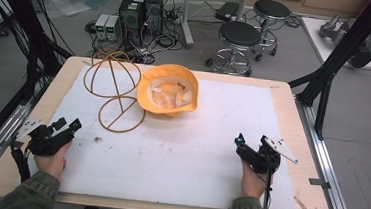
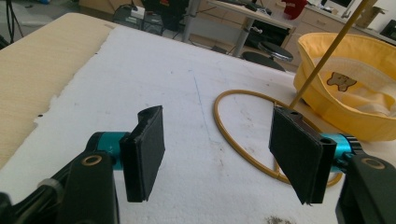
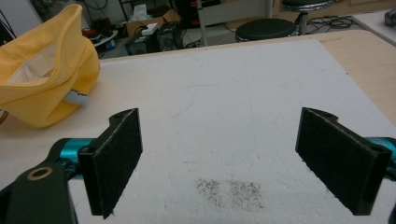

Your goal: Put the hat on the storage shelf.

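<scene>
The person's left hand (image 1: pixel 51 160) comes in from the bottom at the left, its green sleeve (image 1: pixel 28 192) at the near edge, and holds the left tongs (image 1: pixel 69 125) low, angled forward and to the right. In the left gripper view their two black jaws stand wide apart with nothing between them. The right hand (image 1: pixel 252 182) holds the right tongs (image 1: pixel 240 143) on the other side, angled forward and to the left, well apart from the left pair. Their jaws also stand wide apart, gripping nothing
</scene>
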`<action>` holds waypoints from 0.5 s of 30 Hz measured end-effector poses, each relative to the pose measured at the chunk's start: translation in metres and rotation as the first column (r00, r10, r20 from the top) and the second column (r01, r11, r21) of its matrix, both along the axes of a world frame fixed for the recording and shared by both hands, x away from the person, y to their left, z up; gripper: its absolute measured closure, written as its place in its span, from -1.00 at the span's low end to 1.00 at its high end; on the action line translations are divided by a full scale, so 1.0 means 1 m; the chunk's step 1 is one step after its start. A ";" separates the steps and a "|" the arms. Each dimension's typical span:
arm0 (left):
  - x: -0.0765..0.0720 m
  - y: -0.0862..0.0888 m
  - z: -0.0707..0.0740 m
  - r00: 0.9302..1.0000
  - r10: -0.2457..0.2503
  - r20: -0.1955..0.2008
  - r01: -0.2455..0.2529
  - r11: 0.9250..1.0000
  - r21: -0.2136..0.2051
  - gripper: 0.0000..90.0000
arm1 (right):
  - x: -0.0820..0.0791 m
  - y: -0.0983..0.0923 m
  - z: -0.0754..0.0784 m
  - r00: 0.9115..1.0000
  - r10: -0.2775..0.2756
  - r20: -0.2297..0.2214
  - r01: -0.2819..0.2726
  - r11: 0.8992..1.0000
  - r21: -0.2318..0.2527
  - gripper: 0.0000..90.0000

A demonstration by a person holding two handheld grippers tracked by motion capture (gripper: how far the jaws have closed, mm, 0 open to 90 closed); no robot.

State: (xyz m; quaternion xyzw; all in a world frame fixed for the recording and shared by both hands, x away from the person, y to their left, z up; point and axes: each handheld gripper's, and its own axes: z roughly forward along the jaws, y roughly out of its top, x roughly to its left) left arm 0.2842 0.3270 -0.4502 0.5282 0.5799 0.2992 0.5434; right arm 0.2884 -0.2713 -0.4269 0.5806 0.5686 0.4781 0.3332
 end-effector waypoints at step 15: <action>0.000 0.000 0.000 1.000 -0.001 -0.003 0.001 1.000 -0.003 -0.20 | 0.000 0.000 0.000 1.000 0.001 -0.008 -0.001 1.000 0.000 -0.70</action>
